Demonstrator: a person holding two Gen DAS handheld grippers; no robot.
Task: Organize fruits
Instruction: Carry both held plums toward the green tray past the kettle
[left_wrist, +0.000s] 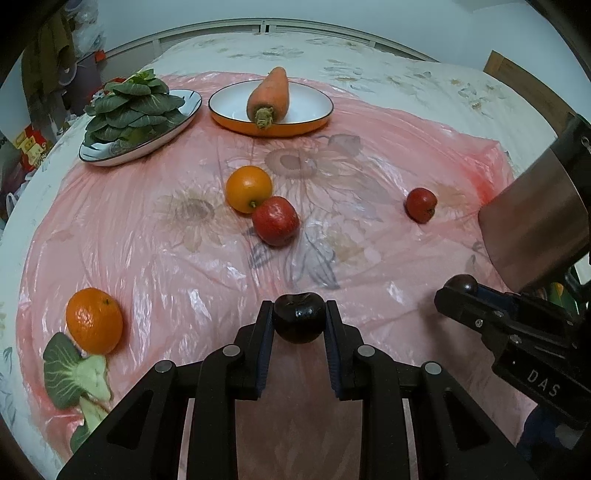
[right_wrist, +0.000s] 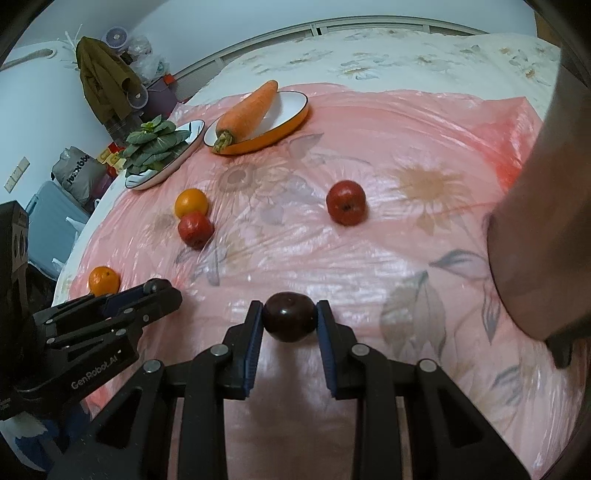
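My left gripper (left_wrist: 299, 312) is shut on a dark purple plum (left_wrist: 298, 321), held just above the pink plastic sheet (left_wrist: 166, 258). The right gripper (right_wrist: 290, 310) is likewise shut on a second dark plum (right_wrist: 290, 319). In the left wrist view the right gripper (left_wrist: 456, 295) shows at the right with its plum (left_wrist: 461, 283) peeking out. Loose on the sheet lie two oranges (left_wrist: 248, 188) (left_wrist: 94, 320) and two red apples (left_wrist: 275, 220) (left_wrist: 421, 204); one apple touches the farther orange.
At the back, an orange-rimmed plate (left_wrist: 314, 107) carries a carrot (left_wrist: 269, 94), and a white plate (left_wrist: 188, 107) holds leafy greens (left_wrist: 133, 107). A loose green leaf (left_wrist: 74, 369) lies near left. A tall metallic cylinder (left_wrist: 535, 221) stands at the right.
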